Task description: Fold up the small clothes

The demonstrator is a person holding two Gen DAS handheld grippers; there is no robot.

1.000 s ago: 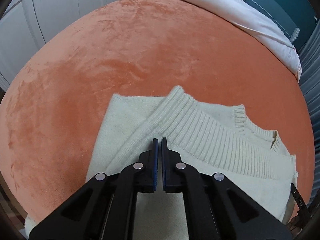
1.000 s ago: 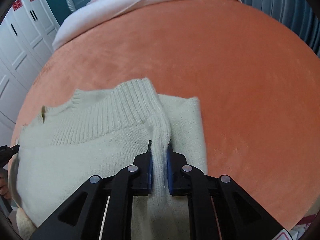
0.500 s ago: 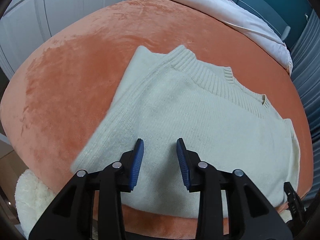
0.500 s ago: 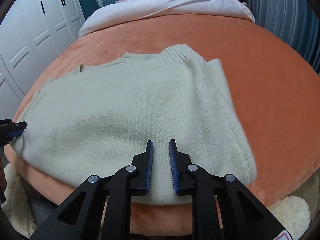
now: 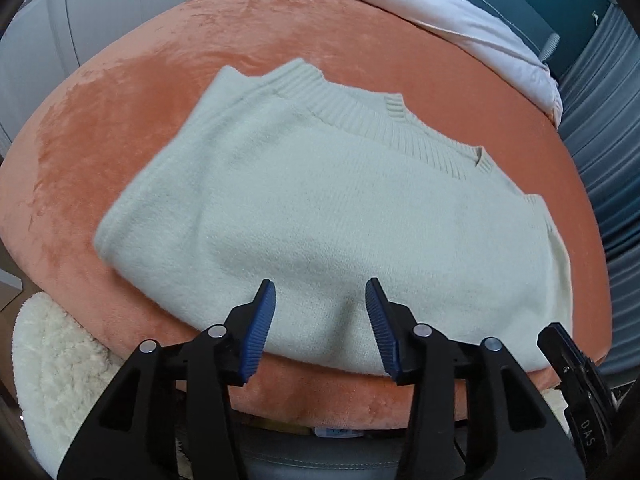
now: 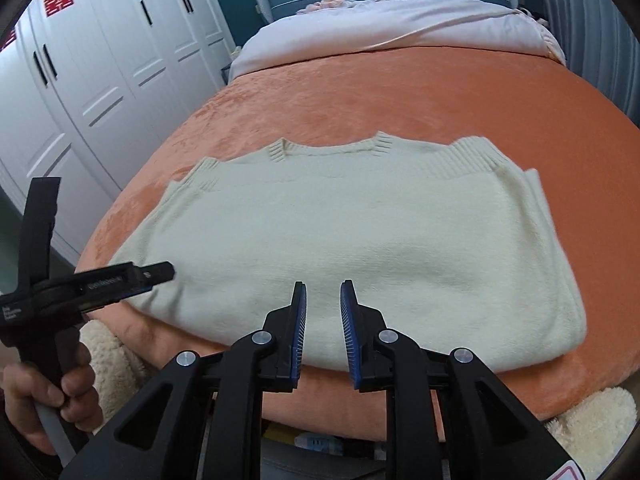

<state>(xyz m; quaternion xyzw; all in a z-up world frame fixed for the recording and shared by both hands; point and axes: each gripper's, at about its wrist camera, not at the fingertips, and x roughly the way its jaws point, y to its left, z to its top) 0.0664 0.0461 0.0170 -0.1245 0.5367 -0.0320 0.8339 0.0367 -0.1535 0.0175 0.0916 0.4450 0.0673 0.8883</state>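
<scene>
Cream knit sweater folded flat on orange bed, both hand-held grippers opening, nothing betw. pads

Both tools are matte black plastic: the left tongs and right tongs share angular, triangular-cutout arms, silver round screws at the pivots and ribbed blue pads; small white lettering marks the left tool's body, gripped by a hand

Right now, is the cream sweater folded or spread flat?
Folded: the sweater lies doubled on the orange blanket, ribbed hem and neckline together along its far edge.
</scene>
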